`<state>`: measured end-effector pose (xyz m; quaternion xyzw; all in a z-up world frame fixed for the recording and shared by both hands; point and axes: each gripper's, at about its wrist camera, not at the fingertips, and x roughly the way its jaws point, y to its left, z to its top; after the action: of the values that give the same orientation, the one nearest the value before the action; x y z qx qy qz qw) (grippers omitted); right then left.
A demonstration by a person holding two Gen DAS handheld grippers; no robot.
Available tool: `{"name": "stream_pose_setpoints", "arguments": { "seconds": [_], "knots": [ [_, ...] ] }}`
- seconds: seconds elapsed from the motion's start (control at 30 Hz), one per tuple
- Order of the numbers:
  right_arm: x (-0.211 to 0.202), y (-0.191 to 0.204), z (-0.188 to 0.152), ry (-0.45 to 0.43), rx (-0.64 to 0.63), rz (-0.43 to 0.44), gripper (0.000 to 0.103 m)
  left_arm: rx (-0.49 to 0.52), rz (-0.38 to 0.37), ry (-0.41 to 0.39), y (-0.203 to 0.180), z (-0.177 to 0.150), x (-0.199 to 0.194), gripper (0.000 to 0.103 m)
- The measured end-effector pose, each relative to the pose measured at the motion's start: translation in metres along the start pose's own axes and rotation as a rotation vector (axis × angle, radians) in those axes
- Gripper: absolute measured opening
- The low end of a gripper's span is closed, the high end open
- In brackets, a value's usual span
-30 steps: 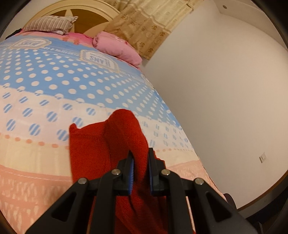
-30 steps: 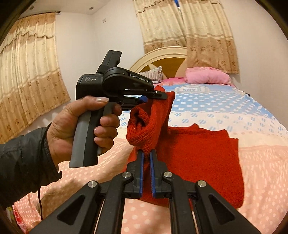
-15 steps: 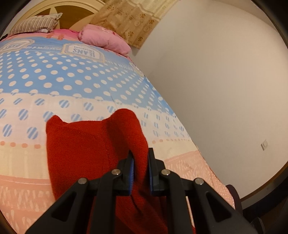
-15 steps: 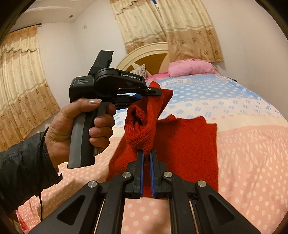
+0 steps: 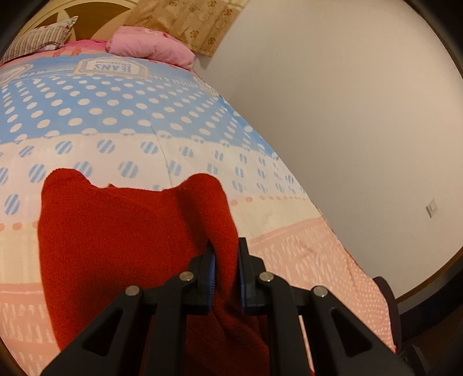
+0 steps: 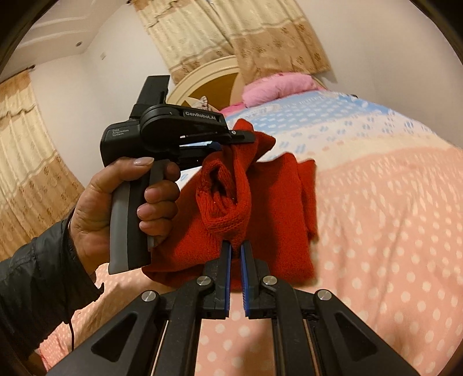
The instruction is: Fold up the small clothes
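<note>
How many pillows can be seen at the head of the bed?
2. A pink pillow lies near the wall side, below the curtain. A striped pillow lies beside it, against the headboard. Others may be hidden outside the view.

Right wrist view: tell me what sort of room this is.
A bedroom, most likely: a bed with a polka-dot cover, a pink pillow against an arched headboard, and patterned curtains behind it.

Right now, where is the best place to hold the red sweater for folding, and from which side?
Probably the near edge of the red sweater, from the foot of the bed. The left gripper and right gripper already pinch it there, while the far part lies flat.
</note>
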<state>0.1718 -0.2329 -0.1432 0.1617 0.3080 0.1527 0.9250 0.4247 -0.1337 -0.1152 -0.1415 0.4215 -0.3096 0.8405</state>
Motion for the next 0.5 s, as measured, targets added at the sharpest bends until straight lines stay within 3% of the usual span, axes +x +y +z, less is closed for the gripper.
{"name": "stream_pose_setpoints", "arguments": {
  "seconds": [0.37, 0.5],
  "knots": [
    [-0.014, -0.032, -0.012, -0.002, 0.122, -0.052, 0.002, 0.098, 0.061, 0.049, -0.030, -0.017, 0.033, 0.014],
    [-0.016, -0.037, -0.016, -0.009, 0.147, -0.036, 0.003, 0.206, 0.118, 0.030, -0.052, -0.026, 0.018, 0.023]
  ]
}}
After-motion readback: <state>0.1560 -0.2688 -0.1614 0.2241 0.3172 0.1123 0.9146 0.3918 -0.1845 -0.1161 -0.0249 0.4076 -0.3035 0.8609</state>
